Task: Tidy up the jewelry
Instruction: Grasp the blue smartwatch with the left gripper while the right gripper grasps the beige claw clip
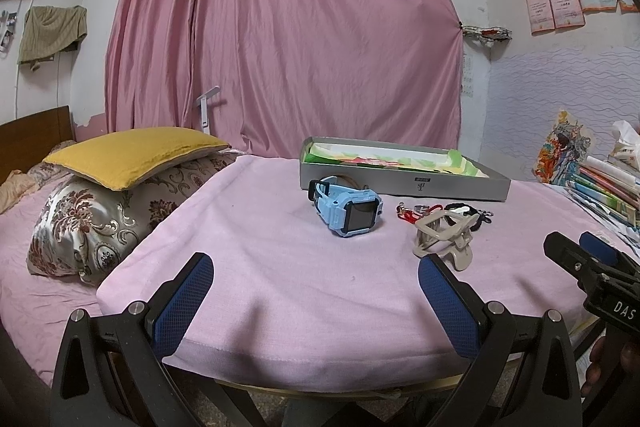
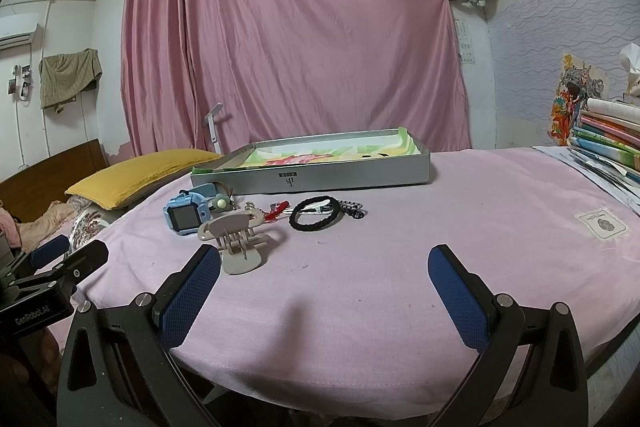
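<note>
On a pink-covered table point(image 1: 280, 267) lie a light-blue smartwatch point(image 1: 347, 211) point(image 2: 186, 215), a beige claw hair clip point(image 1: 442, 234) point(image 2: 236, 239), a black hair tie point(image 2: 316, 213) point(image 1: 464, 213), a red charm point(image 1: 408, 215) point(image 2: 276, 211) and a small beaded strap point(image 2: 354, 209). Behind them stands a shallow grey box point(image 1: 404, 183) point(image 2: 312, 177) lined with green patterned paper. My left gripper point(image 1: 316, 303) hovers open at the table's near edge, in front of the watch. My right gripper point(image 2: 326, 295) is open too, just right of the clip, with nothing between its fingers.
A bed with a yellow pillow point(image 1: 132, 155) and a floral pillow point(image 1: 88, 223) lies to the left. A stack of books point(image 2: 608, 139) point(image 1: 604, 183) sits at the table's right side. A pink curtain point(image 1: 280, 27) hangs behind. A white patch point(image 2: 600, 225) marks the cloth.
</note>
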